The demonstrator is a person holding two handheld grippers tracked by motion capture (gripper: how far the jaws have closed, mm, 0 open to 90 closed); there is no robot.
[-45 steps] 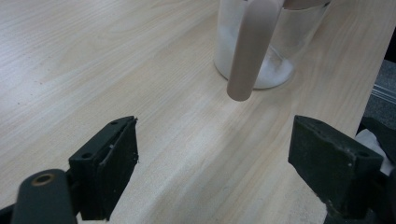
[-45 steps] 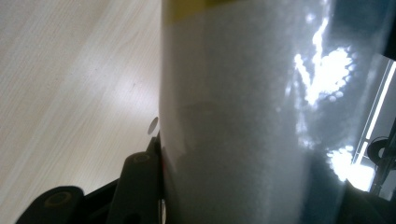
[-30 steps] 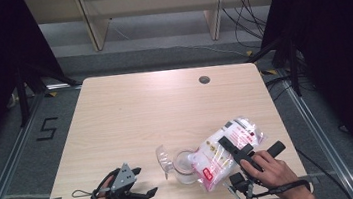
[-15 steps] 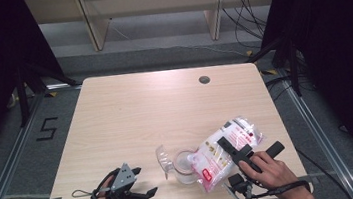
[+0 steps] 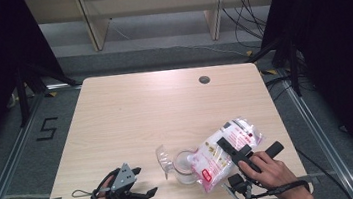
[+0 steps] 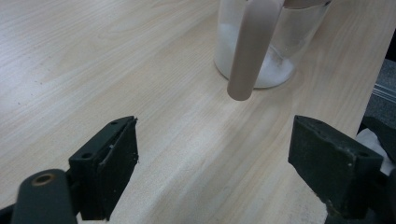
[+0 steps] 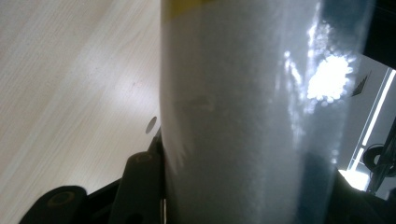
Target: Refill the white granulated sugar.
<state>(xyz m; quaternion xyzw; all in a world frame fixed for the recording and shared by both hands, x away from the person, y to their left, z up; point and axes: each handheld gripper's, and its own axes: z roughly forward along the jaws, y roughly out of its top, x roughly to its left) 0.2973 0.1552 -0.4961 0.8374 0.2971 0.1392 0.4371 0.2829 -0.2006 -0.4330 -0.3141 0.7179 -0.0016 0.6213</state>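
Left gripper (image 5: pixel 147 193): jaws wide apart, nothing between them, resting left of the jar (image 5: pixel 184 166). Jar: upright near the table (image 5: pixel 165 111) front edge, white grains at its bottom. Right gripper (image 5: pixel 226 147): clamped on the bag (image 5: pixel 221 152), tilted over the jar mouth.

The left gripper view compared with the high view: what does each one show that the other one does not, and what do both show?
Left gripper view alone: white powder lying at the bottom of the glass jar, and the left tool open over bare wood. High view alone: the right tool clamping a tilted bag over the jar, and a grommet hole. Both: jar and table.
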